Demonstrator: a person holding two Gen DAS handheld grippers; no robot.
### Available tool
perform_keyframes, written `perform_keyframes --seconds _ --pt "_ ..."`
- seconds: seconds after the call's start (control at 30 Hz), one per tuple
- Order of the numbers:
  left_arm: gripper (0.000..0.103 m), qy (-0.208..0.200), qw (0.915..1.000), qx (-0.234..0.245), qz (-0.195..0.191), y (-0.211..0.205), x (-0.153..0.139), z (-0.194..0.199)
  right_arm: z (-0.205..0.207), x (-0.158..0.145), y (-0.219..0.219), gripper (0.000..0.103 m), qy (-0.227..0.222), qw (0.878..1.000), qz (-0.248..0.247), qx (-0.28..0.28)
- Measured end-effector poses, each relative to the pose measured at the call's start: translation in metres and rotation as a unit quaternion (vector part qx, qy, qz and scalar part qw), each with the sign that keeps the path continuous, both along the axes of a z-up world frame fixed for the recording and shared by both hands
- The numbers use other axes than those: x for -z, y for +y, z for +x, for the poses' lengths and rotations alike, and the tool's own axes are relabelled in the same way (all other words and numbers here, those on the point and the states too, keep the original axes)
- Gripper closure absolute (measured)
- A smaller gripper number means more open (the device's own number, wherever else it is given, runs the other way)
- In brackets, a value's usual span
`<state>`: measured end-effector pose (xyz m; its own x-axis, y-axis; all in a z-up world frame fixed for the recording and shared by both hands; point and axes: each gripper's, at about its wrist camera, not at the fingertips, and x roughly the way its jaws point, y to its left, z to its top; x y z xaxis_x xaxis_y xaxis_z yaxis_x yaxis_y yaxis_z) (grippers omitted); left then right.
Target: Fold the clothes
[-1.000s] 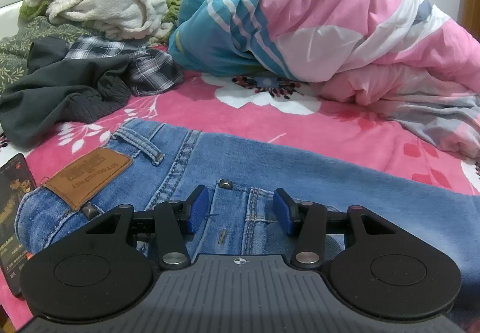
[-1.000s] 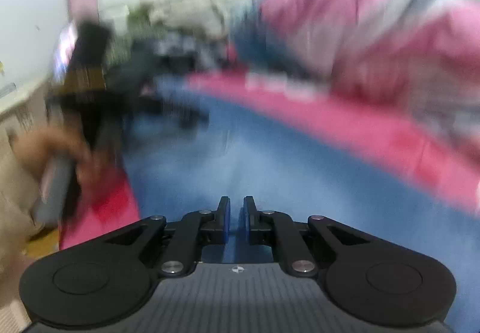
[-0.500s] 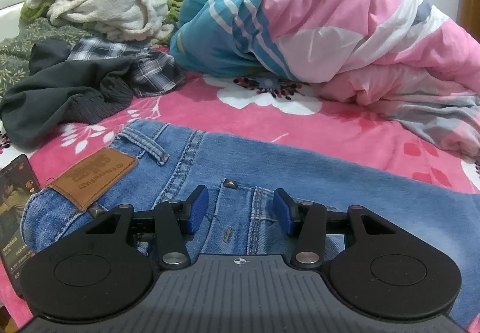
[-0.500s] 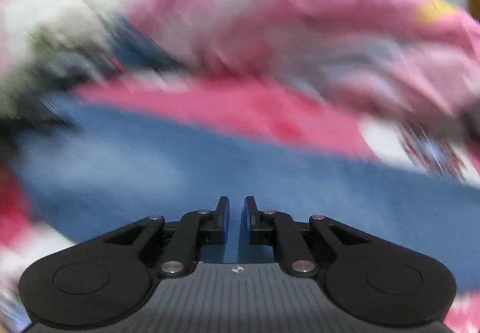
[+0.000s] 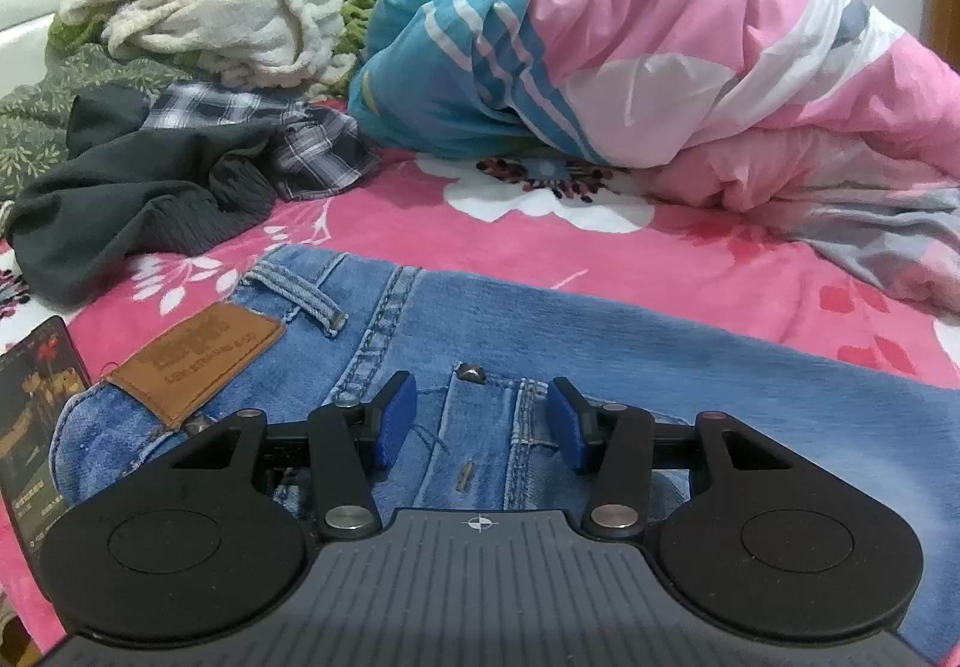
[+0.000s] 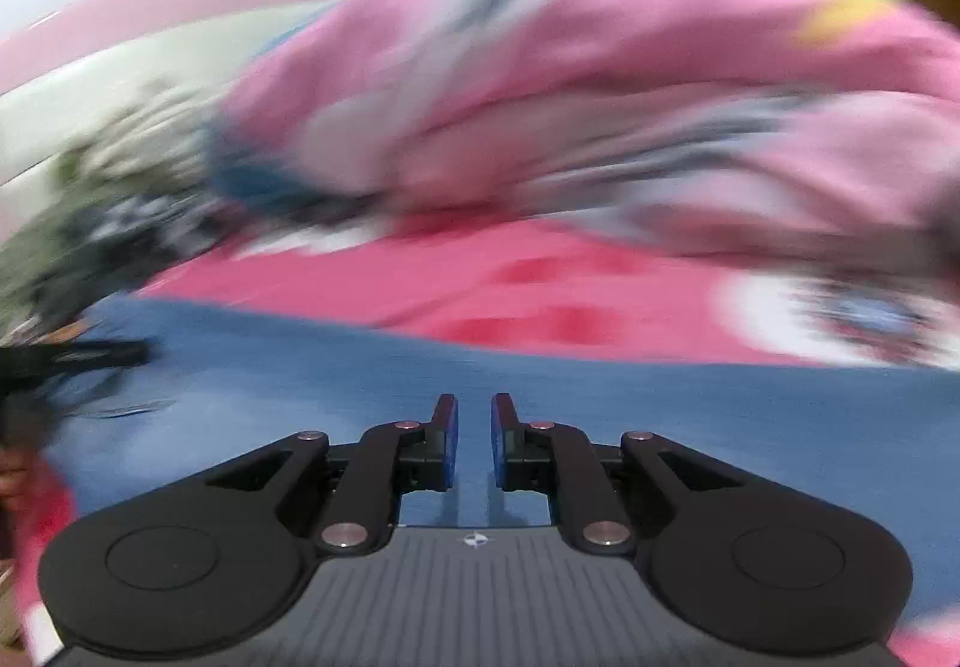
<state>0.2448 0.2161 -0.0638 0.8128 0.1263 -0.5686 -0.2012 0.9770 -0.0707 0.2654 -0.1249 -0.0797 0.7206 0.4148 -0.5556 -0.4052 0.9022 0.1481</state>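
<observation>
One pair of blue jeans (image 5: 600, 343) lies flat across the pink floral bedsheet (image 5: 690, 259), waistband and brown leather patch (image 5: 198, 361) to the left, legs running off to the right. Over the back pocket area the left gripper (image 5: 480, 421) sits with its jaws parted, denim showing between the pads but nothing pinched. Farther along the legs, the right gripper (image 6: 474, 439) hangs over the denim, in a badly blurred view, jaws nearly together with a narrow gap and holding nothing. Judging by this, the fold is at the stage of choosing holds; next, each gripper probably needs to pinch an edge. A phone (image 5: 36, 415) lies just left of the waistband; beyond are dark and plaid clothes (image 5: 180, 175), a cream fleece (image 5: 222, 18) and a rolled quilt (image 5: 660, 60).
</observation>
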Motion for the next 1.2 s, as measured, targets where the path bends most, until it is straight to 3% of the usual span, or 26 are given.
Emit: perform_keyframes --seconds 0.07,0.13,0.27,0.33,0.37,0.4,0.43,0.57,0.6,0.7,0.8,0.9,0.97,1.07,1.17,1.2 --pt "0.054 0.000 1.0000 0.000 0.007 -0.002 0.001 0.001 0.013 0.014 0.030 0.093 0.016 0.999 -0.014 -0.045" --pt "0.054 0.001 0.9999 0.002 0.012 -0.003 0.001 0.002 0.023 0.027 0.032 0.094 0.026 0.998 -0.039 -0.051" --pt "0.054 0.001 0.9999 0.003 0.016 -0.003 0.001 0.003 0.038 0.023 -0.034 0.095 0.028 0.998 -0.055 0.019" --pt "0.054 0.001 0.9998 0.002 0.018 -0.004 0.001 0.004 0.062 0.021 -0.084 0.096 0.028 0.992 -0.085 0.086" --pt "0.053 0.002 0.9998 0.001 0.017 -0.004 0.001 0.005 0.075 0.019 -0.111 0.103 0.033 0.991 -0.070 0.104" --pt "0.053 0.002 0.9999 -0.001 0.017 -0.004 0.001 0.005 0.087 0.017 -0.138 0.103 0.048 0.991 -0.040 0.121" --pt "0.053 0.002 0.9998 -0.003 0.018 -0.005 0.001 0.006 0.096 0.015 -0.161 0.103 0.061 0.987 -0.020 0.148" --pt "0.053 0.002 0.9996 -0.009 0.025 -0.008 0.001 0.007 0.092 -0.007 -0.190 0.101 0.023 0.964 -0.074 0.254" --pt "0.053 0.002 0.9996 -0.009 0.027 -0.008 0.001 0.007 0.082 -0.012 -0.189 0.101 0.020 0.971 -0.043 0.236" --pt "0.052 0.002 0.9994 -0.012 0.032 -0.010 0.002 0.008 0.049 -0.013 -0.157 0.100 0.016 0.990 -0.022 0.136" --pt "0.051 0.002 0.9991 -0.014 0.039 -0.012 0.002 0.008 0.026 0.000 -0.132 0.099 0.030 0.998 -0.028 0.038" --pt "0.051 0.002 0.9990 -0.014 0.042 -0.013 0.003 0.008 0.024 0.011 -0.178 0.102 0.038 0.995 -0.026 0.085" --pt "0.051 0.002 0.9990 -0.013 0.042 -0.012 0.003 0.008 0.026 0.018 -0.220 0.103 0.039 0.990 -0.014 0.134" --pt "0.051 0.002 0.9990 -0.014 0.041 -0.012 0.003 0.009 0.032 0.023 -0.305 0.103 0.056 0.963 0.060 0.257" --pt "0.050 0.001 0.9990 -0.014 0.041 -0.012 0.003 0.009 0.028 0.015 -0.339 0.103 0.047 0.930 0.018 0.364" --pt "0.050 0.001 0.9990 -0.014 0.042 -0.012 0.003 0.009 0.026 0.012 -0.341 0.102 0.046 0.925 0.011 0.377"
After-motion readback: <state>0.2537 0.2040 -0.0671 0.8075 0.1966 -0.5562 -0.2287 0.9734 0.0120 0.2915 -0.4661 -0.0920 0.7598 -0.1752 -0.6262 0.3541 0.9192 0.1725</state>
